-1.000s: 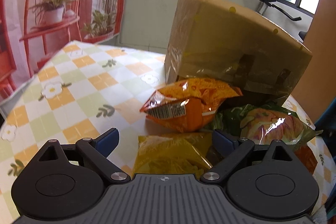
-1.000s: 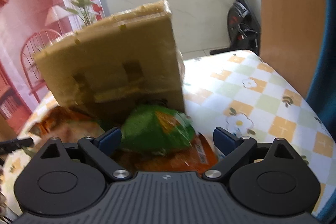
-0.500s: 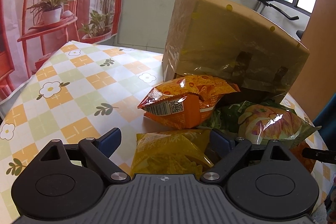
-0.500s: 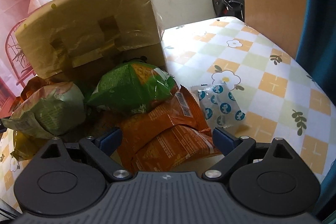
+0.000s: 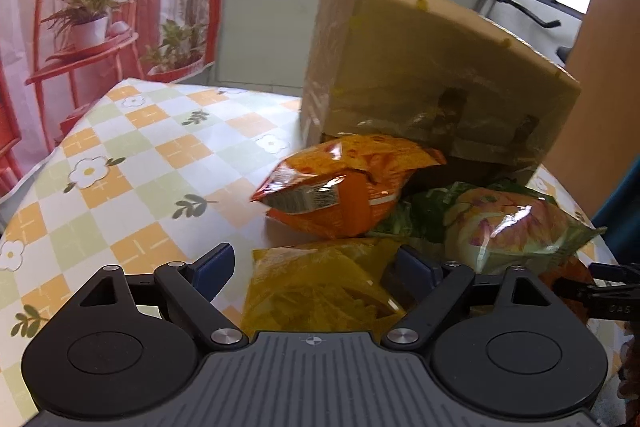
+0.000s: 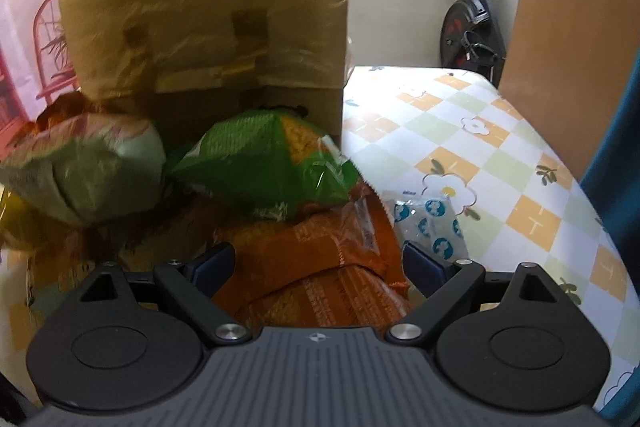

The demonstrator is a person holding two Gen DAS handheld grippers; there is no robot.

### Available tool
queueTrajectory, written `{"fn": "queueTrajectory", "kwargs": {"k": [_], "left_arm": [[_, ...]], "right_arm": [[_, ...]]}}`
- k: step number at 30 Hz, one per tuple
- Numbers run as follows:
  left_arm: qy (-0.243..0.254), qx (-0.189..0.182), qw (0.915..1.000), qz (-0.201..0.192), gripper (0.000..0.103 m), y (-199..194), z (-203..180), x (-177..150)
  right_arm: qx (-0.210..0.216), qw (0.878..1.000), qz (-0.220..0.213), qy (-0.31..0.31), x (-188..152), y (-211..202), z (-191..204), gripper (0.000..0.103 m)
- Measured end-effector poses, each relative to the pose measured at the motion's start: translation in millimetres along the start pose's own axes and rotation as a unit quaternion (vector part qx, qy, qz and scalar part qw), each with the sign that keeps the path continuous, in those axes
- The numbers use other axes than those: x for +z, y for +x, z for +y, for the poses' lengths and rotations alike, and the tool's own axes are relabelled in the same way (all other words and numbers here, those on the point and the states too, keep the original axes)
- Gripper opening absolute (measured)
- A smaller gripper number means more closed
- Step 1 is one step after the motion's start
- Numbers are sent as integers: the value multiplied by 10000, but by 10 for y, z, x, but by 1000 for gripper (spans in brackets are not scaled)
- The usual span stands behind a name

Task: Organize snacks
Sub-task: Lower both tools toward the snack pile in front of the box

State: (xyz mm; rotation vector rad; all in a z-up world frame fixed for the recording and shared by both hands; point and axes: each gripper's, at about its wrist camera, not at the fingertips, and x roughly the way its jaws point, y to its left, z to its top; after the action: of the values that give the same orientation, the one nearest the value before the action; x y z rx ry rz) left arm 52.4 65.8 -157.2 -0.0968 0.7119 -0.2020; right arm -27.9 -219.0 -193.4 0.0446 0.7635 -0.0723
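Both claws closing in on the snack pile

Left gripper (image 5: 312, 263) straddles a yellow crinkly packet (image 5: 320, 287), right gripper (image 6: 318, 263) an orange foil packet (image 6: 324, 267); neither clenched yet, next squeeze and lift.

Exercise bike (image 6: 472, 23) behind checkered tablecloth (image 6: 492, 163); plant-print backdrop (image 5: 100, 7).

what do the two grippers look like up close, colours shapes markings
Both look alike. The left gripper and right gripper each have a dark grey ribbed body with a small crosshair mark, two round black housings, black linkage arms with silver pivot pins, and dark blue fingers. No cables or sleeves show.
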Motion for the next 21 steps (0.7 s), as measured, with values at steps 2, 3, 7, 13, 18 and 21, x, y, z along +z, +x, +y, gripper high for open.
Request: {"fn": "queueTrajectory", "kwargs": {"k": [2, 3, 7, 13, 18, 21], "left_arm": [[84, 9, 10000, -3, 89, 5, -23, 2], [117, 52, 9999, 38, 89, 27, -28, 3], [57, 120, 9996, 230, 89, 151, 30, -32], [-266, -87, 9987, 422, 91, 314, 140, -98], [-313, -185, 9982, 469, 96, 400, 165, -123], [-343, -247, 9977, 527, 97, 446, 167, -144]], "right_arm": [[32, 10000, 48, -23, -30, 26, 3, 92], [35, 10000, 74, -38, -44, 40, 4, 92], [83, 9999, 88, -29, -62, 66, -11, 92], [125, 9998, 105, -116, -59, 80, 3, 92], [121, 9992, 103, -358, -69, 86, 42, 94], [108, 9993, 126, -343, -80, 116, 45, 96]]}}
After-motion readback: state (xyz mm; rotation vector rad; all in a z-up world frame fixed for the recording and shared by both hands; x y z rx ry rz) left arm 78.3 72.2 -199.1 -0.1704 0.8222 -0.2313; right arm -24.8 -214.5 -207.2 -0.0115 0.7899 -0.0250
